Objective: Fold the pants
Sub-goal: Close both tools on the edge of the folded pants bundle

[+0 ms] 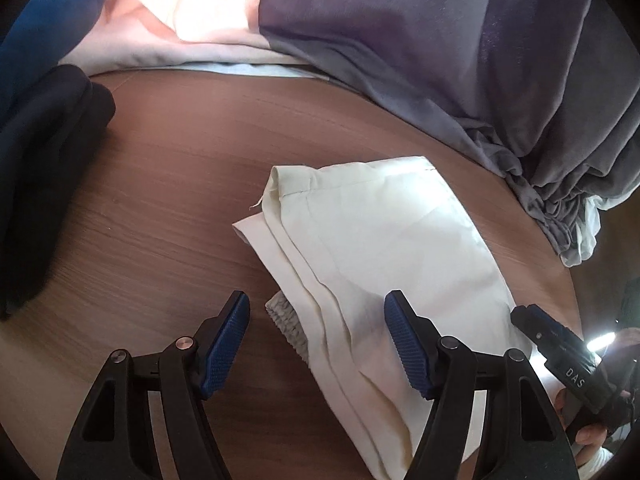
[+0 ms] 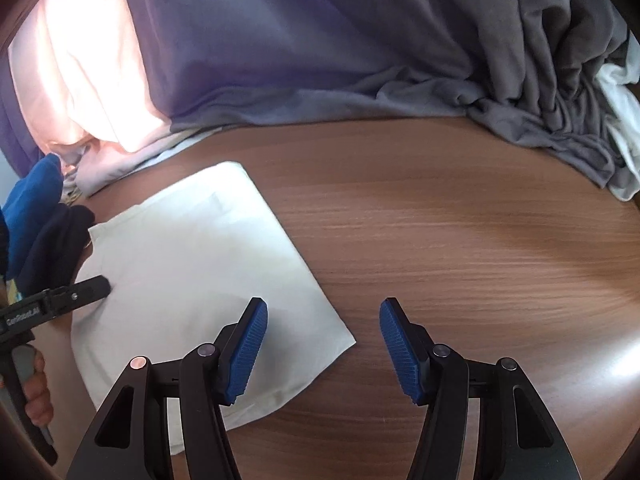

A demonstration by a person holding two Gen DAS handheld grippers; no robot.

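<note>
The cream pants (image 1: 380, 240) lie folded into a flat packet on the brown wooden table (image 1: 160, 200). A bit of grey ribbed waistband (image 1: 286, 322) peeks out at the packet's near left edge. My left gripper (image 1: 317, 296) hovers open over that edge, one blue pad over bare table and the other above the cloth, gripping nothing. In the right wrist view the pants (image 2: 192, 248) sit to the left. My right gripper (image 2: 323, 302) is open over their near right corner, empty. Each gripper shows in the other's view: the right gripper (image 1: 528, 316) and the left gripper (image 2: 92, 286).
A grey-purple cloth pile (image 1: 440, 40) and pink cloth (image 1: 192, 8) run along the table's far side. Dark folded clothes (image 1: 48, 140) and a blue garment (image 1: 52, 12) lie at the left. Bare wood (image 2: 480, 240) stretches to the right of the pants. A hand (image 2: 36, 396) holds the left gripper.
</note>
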